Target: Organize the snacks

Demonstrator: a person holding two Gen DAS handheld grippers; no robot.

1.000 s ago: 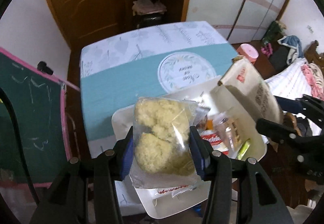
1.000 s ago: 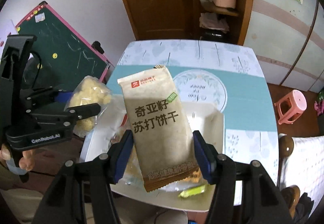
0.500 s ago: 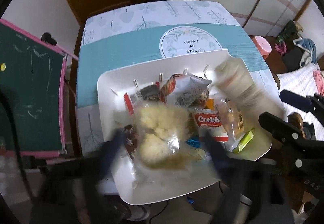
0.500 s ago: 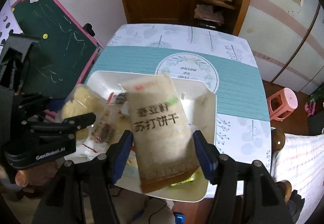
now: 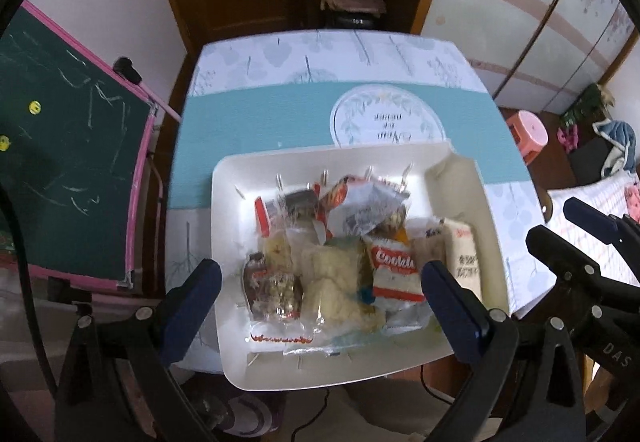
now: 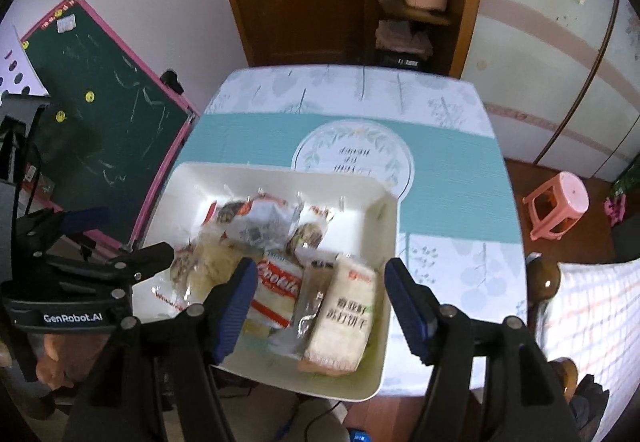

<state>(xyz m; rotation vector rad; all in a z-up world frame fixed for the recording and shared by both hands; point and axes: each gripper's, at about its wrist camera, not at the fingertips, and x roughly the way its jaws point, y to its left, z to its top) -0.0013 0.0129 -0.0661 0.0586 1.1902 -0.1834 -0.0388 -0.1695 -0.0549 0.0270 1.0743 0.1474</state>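
A white tray (image 5: 228, 210) sits on the near edge of the table and holds several snack packs. My left gripper (image 5: 320, 306) is open and empty above the tray; the clear bag of yellow puffs (image 5: 340, 282) lies in the tray below it. My right gripper (image 6: 320, 302) is open and empty; the beige cracker pack (image 6: 344, 314) lies in the tray's near right corner below it. A red and white cookie pack (image 5: 396, 270) lies between them; it also shows in the right wrist view (image 6: 278, 290).
The table (image 5: 256, 122) has a teal and white leaf-pattern cloth. A green chalkboard with a pink frame (image 5: 68, 146) stands to the left. A pink stool (image 6: 558, 204) stands on the floor at right. A wooden door and shelves are behind the table.
Both grippers have opened. The puff bag dropped from the left gripper into the tray, and the cracker pack dropped from the right gripper into the tray.
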